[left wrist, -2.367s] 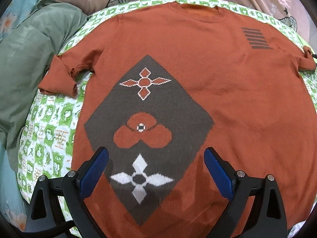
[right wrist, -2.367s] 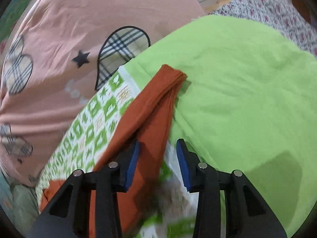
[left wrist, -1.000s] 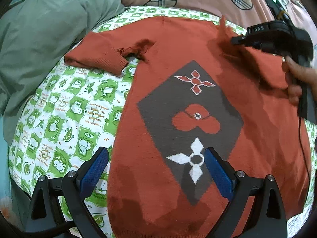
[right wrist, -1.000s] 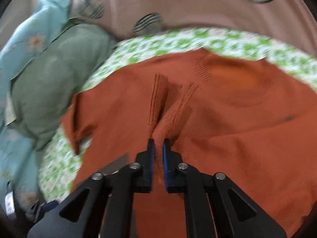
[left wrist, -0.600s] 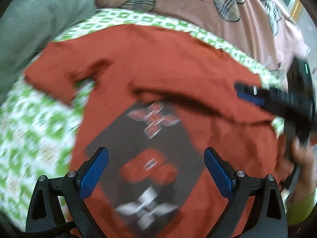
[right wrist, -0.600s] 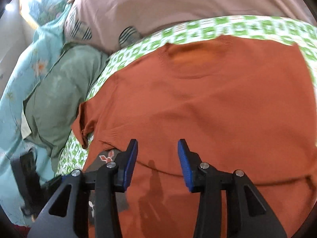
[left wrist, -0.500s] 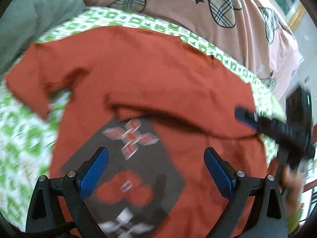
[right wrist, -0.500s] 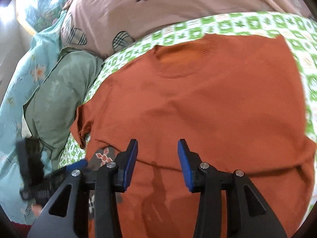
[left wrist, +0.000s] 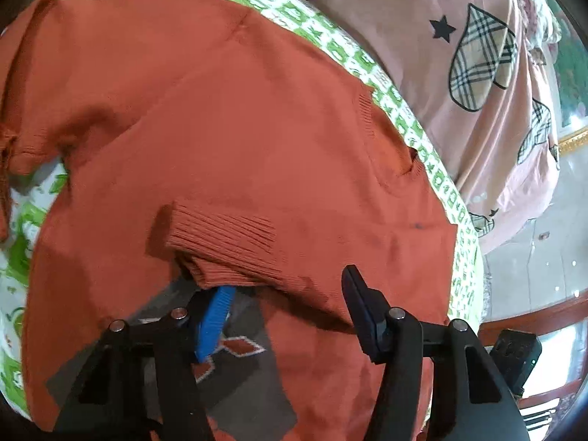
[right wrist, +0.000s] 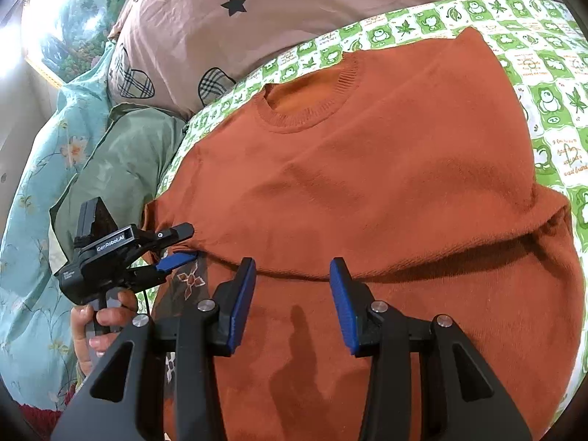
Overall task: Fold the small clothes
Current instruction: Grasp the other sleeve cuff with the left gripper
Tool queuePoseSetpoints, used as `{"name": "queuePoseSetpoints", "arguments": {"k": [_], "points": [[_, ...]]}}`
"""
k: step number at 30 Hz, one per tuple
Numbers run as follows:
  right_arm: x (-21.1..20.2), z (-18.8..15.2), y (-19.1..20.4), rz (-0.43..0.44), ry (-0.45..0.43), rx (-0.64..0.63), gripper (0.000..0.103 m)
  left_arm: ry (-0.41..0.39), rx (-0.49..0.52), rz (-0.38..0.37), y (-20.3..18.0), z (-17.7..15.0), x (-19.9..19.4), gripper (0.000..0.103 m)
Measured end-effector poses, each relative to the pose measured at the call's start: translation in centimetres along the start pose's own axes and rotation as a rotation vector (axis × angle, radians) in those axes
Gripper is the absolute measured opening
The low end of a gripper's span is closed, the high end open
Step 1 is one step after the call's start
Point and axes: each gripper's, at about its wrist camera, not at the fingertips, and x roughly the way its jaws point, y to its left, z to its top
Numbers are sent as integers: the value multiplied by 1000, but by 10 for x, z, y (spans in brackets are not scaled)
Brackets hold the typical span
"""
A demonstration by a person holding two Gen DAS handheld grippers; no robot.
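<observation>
Since a second ago we have laid the sleeve [left wrist: 224, 246] across the orange sweater [right wrist: 367, 183], and our right gripper [right wrist: 292, 305] has let it go, its jaws now standing partly apart and empty over the fold at lower centre. Our left gripper [left wrist: 283, 312] is closing around the ribbed cuff at centre frame, pads not yet pressing. We see the sweater spread on the green-checked sheet [right wrist: 544, 117].
</observation>
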Motion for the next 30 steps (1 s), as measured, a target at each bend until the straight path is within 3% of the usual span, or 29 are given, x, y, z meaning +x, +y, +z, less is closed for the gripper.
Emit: {"name": "queuePoseSetpoints", "arguments": {"k": [5, 8, 12, 15, 17, 18, 20, 23, 25, 27, 30], "points": [[17, 3, 18, 51, 30, -69, 43, 15, -34, -41, 8, -5, -17, 59], [39, -1, 56, 79, 73, -229, 43, -6, 14, -37, 4, -23, -35, 60], [72, -8, 110, 8, 114, -520, 43, 1, 30, -41, 13, -37, -44, 60], [100, -12, 127, -81, 140, -676, 43, 2, 9, -35, 26, -37, -48, 60], [114, -11, 121, -154, 167, -689, 28, 1, -21, -54, 36, -35, -51, 60], [118, -7, 113, -163, 182, -667, 4, 0, -36, -65, 40, -34, -54, 60], [109, 0, 101, -118, 169, -590, 5, 0, -40, -82, 44, -33, -58, 60], [64, 8, 92, 24, 46, -464, 5, 10, -32, -116, 40, -33, -58, 60], [45, 5, 88, 54, 9, -446, 5, 24, -35, -154, 35, -34, -56, 60], [40, -4, 85, 47, 39, -458, 5, 49, -31, -204, 25, -36, -50, 60], [42, -23, 77, 45, 113, -488, 5, 77, -2, -225, 10, -41, -40, 69]]}}
